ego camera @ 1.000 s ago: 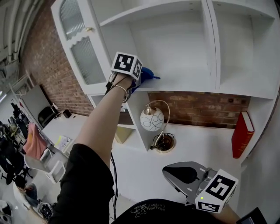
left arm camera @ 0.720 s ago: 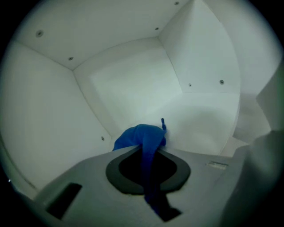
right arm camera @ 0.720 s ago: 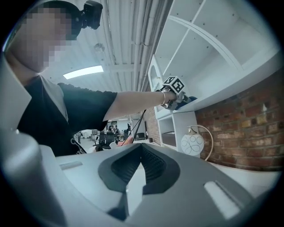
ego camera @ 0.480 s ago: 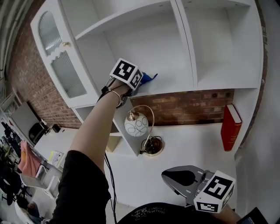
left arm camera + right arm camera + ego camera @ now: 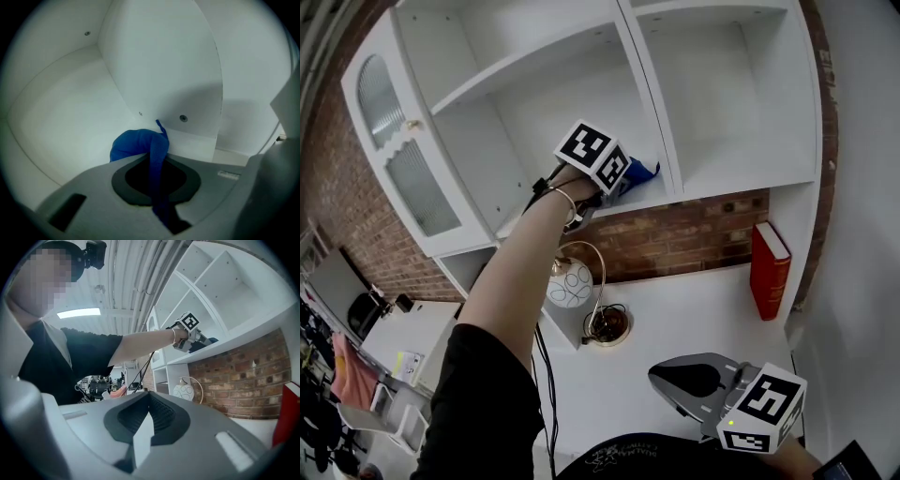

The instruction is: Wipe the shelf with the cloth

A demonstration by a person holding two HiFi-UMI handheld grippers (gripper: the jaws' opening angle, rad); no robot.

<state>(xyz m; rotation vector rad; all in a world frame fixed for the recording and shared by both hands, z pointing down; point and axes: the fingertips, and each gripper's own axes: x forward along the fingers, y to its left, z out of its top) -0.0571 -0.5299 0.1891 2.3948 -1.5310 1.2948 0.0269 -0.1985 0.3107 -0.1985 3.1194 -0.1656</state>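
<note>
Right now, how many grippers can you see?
2. The left gripper is up on the shelf, shut on the blue cloth; the right gripper is low, shut and empty.

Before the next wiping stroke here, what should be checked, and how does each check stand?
1. Left gripper grips the blue cloth: ok, jaws shut on it.
2. Cloth rests on the shelf: ok.
3. Room to wipe further toward the divider: not ok, the cloth is already at its foot.
4. Right gripper out of the way: ok, held low, jaws together, empty.
5. Dust left on the shelf: cannot tell.
</note>
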